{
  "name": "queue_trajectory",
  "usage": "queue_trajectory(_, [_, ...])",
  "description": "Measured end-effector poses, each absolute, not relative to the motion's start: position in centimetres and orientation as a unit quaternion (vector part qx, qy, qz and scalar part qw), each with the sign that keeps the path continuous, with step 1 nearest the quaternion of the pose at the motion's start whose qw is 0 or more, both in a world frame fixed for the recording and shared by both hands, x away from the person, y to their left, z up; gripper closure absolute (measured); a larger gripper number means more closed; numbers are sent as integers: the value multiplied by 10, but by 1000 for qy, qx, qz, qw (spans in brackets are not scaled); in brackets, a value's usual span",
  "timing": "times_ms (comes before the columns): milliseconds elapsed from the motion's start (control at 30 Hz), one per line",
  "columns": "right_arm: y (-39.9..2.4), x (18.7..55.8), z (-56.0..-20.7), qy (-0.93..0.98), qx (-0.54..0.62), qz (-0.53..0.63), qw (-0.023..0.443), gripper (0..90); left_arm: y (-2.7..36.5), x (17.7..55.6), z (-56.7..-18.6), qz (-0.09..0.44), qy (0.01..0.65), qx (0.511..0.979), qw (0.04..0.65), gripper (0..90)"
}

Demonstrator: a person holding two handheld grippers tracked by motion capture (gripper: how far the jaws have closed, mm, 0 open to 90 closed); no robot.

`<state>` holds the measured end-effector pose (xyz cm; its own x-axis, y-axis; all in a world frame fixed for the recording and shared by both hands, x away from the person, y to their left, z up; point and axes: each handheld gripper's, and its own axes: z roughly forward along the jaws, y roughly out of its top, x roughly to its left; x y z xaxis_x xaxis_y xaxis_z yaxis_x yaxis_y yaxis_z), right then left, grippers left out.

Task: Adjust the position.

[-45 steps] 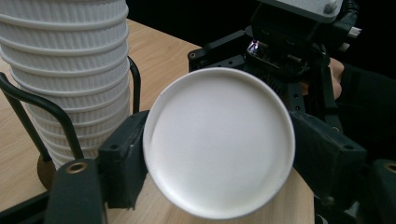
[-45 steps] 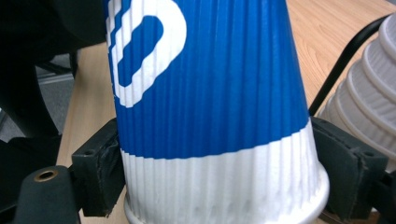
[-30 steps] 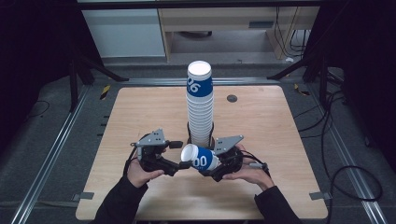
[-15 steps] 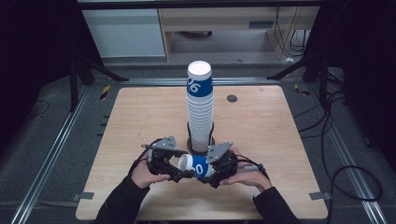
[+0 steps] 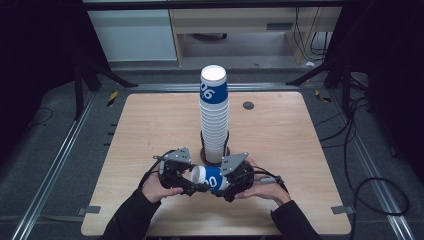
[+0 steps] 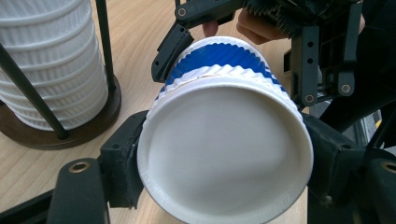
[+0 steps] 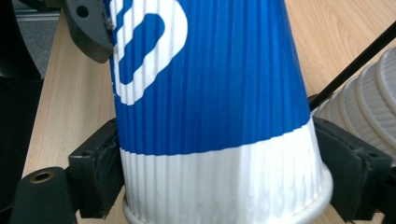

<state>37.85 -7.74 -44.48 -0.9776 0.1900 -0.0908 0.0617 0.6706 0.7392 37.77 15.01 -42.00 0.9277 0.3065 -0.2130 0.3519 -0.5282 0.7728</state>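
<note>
Holding a blue-and-white ribbed paper cup (image 5: 210, 178) sideways, our left tongs (image 5: 186, 181) pinch its base and right tongs (image 5: 226, 186) its rim end, likely to pull nested cups apart.

High view looks down; both claw cameras closely share the cup (image 5: 209, 177).

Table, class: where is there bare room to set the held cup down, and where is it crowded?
Free: the table left of the cup stack, and the right side beyond it. Crowded: front centre, where both tools grip the cup beside the stack's holder.
</note>
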Motion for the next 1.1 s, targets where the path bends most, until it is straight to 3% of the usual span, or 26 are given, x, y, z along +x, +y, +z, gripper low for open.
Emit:
queue_trajectory(467, [-92, 381, -427, 886, 111, 443, 84, 79, 163, 379, -413, -6, 193, 864, 465, 258])
queue_trajectory(800, [-117, 386, -413, 858, 141, 485, 92, 78, 186, 381, -403, 28, 208, 816, 538, 257])
queue_trajectory(1100, [-116, 387, -417, 848, 145, 506, 59, 77, 185, 378, -402, 7, 188, 790, 584, 257])
